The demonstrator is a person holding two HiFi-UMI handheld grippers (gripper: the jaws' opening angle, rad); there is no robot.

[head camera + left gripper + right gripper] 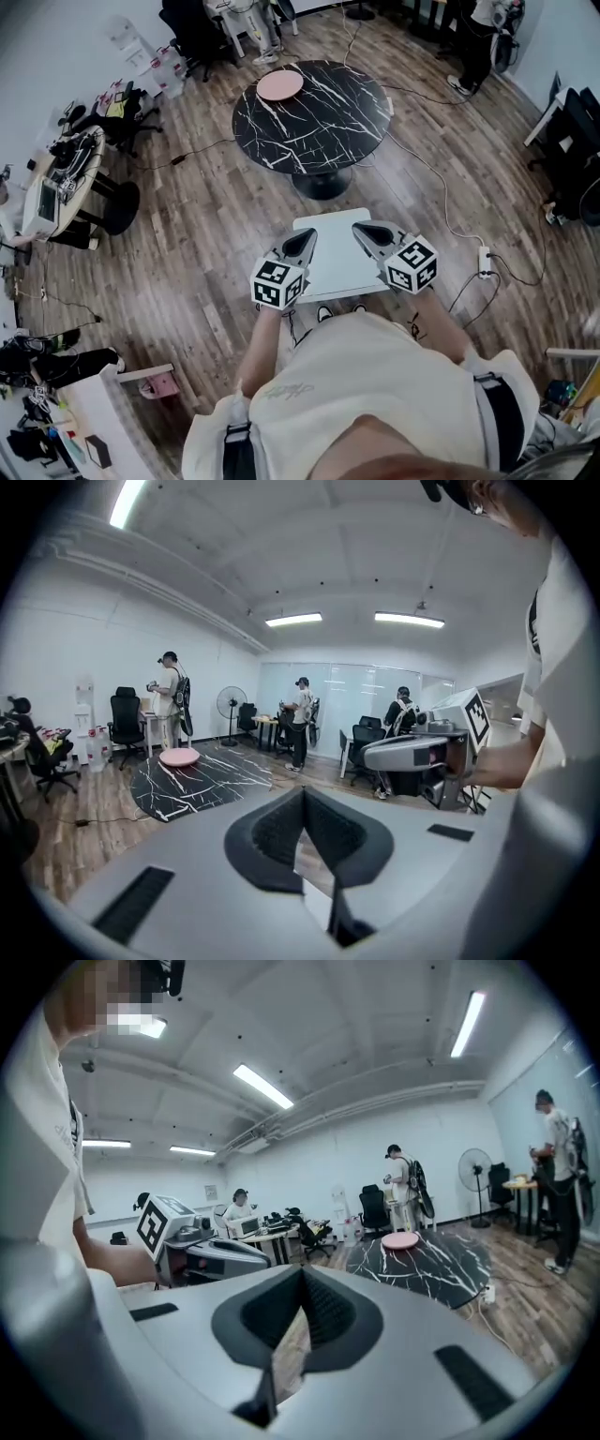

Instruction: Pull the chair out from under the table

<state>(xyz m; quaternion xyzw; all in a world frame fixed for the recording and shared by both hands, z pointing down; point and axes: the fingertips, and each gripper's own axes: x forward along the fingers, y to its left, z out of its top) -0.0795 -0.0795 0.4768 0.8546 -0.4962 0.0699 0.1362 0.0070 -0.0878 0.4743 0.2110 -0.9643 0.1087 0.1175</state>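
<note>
The round black marble table [319, 122] stands ahead of me on the wood floor, with a pink plate [280, 85] on its far left part. A white square chair seat [339, 267] sits on my side of the table, apart from its edge and just in front of my feet. My left gripper [308, 233] and right gripper [357, 227] hover side by side above that seat, both shut with nothing between the jaws. The left gripper view shows its shut jaws, the table [202, 782] beyond and the right gripper [375, 754] beside it. The right gripper view shows the table [436, 1265].
Cables and a power strip [485, 261] trail across the floor to the right of the chair. A desk with gear [61, 183] and office chairs [122, 117] stand at the left. Several people [302, 720] stand by desks at the far wall, near a fan [231, 705].
</note>
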